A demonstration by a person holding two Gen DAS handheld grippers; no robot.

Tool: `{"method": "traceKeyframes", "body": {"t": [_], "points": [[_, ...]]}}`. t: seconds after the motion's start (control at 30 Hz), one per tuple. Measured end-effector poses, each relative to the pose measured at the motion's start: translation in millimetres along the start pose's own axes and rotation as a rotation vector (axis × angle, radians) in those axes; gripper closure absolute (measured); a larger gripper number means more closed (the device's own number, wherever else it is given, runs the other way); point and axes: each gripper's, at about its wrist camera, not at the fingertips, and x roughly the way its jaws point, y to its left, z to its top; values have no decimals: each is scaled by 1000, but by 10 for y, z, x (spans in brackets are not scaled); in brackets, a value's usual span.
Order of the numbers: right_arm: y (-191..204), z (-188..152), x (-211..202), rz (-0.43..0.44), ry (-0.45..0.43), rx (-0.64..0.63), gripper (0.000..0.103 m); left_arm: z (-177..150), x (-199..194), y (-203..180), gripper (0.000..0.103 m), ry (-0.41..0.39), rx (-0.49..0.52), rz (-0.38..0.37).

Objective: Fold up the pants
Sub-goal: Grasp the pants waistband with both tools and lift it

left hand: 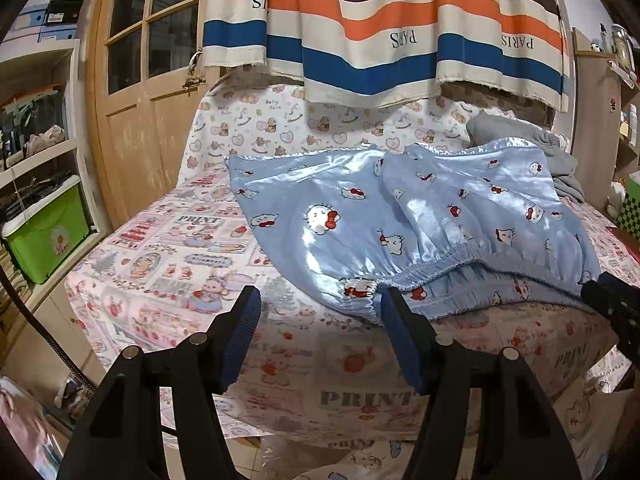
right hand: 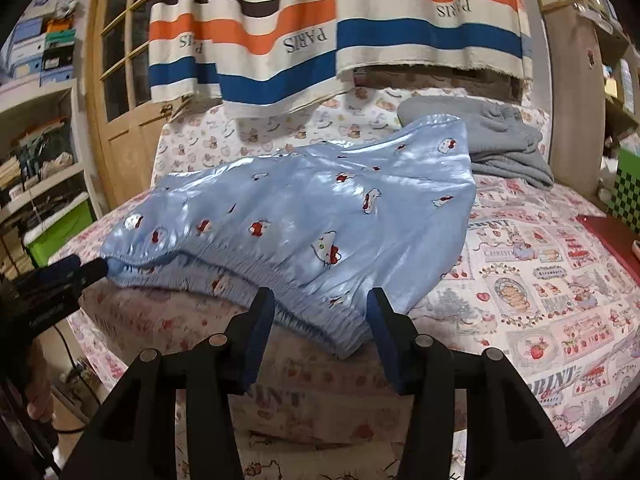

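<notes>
Shiny light-blue pants [left hand: 404, 224] with a cat print lie on the bed, the elastic waistband [left hand: 452, 272] toward me. They also show in the right wrist view [right hand: 304, 216]. My left gripper [left hand: 318, 308] is open, just in front of the waistband's left corner, with nothing between its fingers. My right gripper [right hand: 320, 308] is open, its fingers on either side of the waistband's right corner [right hand: 344, 332]. The left gripper's tip [right hand: 80, 270] shows at the waistband's left end in the right wrist view. The right gripper's tip [left hand: 608, 292] shows at the right edge of the left wrist view.
The bed has a pink printed sheet [left hand: 168, 264]. A grey garment [right hand: 500, 144] lies behind the pants. A striped curtain [left hand: 380, 32] hangs above. A wooden door [left hand: 140, 92] and shelves with a green box [left hand: 48, 236] stand left. A red flat object [right hand: 612, 236] lies at right.
</notes>
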Motion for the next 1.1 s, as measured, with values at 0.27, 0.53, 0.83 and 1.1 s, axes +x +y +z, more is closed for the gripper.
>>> {"method": "traceKeyframes", "body": {"t": [0.27, 0.53, 0.83, 1.1], "points": [[-28, -77, 47, -84, 26, -39, 54, -42, 57, -86, 42, 9, 25, 30], [-53, -86, 24, -149, 24, -68, 56, -46, 55, -48, 42, 10, 30, 61], [-19, -80, 3, -173, 24, -116, 60, -60, 25, -147, 42, -26, 77, 86], [81, -45, 99, -144, 27, -181, 65, -61, 51, -206, 43, -24, 89, 85]]}}
